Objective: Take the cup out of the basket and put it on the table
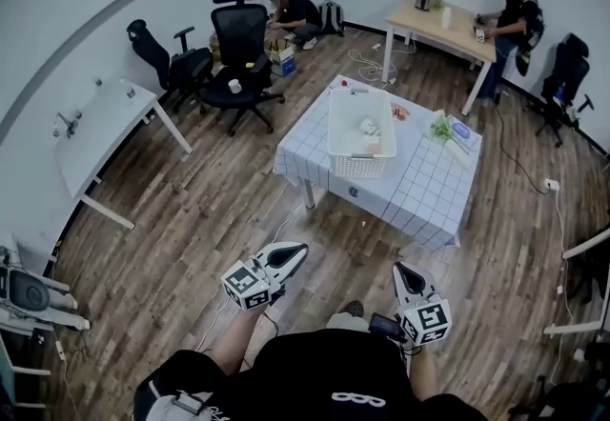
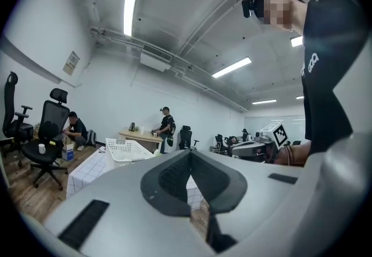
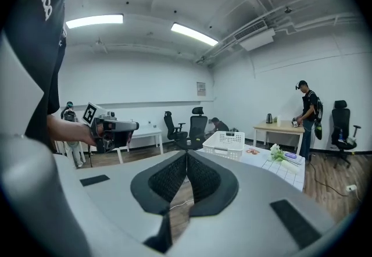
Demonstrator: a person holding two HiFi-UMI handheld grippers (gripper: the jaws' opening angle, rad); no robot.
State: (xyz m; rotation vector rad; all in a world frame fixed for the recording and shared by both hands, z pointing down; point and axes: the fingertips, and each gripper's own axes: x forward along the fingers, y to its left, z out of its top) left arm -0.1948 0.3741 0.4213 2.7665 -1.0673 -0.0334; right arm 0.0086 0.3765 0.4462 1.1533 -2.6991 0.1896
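A white mesh basket [image 1: 362, 124] stands on the table with the checked cloth [image 1: 419, 200], well ahead of me. Inside the basket lies a small pale thing [image 1: 370, 130], too small to tell whether it is the cup. My left gripper [image 1: 301, 249] and right gripper [image 1: 398, 268] are held close to my body, far short of the table, both shut and empty. In the left gripper view the shut gripper [image 2: 190, 154] points toward the basket [image 2: 125, 148]. The right gripper view shows its shut gripper [image 3: 186, 154] with the basket [image 3: 228, 141] beyond.
Green leaves [image 1: 439, 128] and a blue item [image 1: 461, 132] lie on the table's right side. Black office chairs [image 1: 238, 57] stand to the left, one with a white cup [image 1: 234, 86] on its seat. A white desk [image 1: 100, 129], a wooden desk [image 1: 443, 29], and two people are further off.
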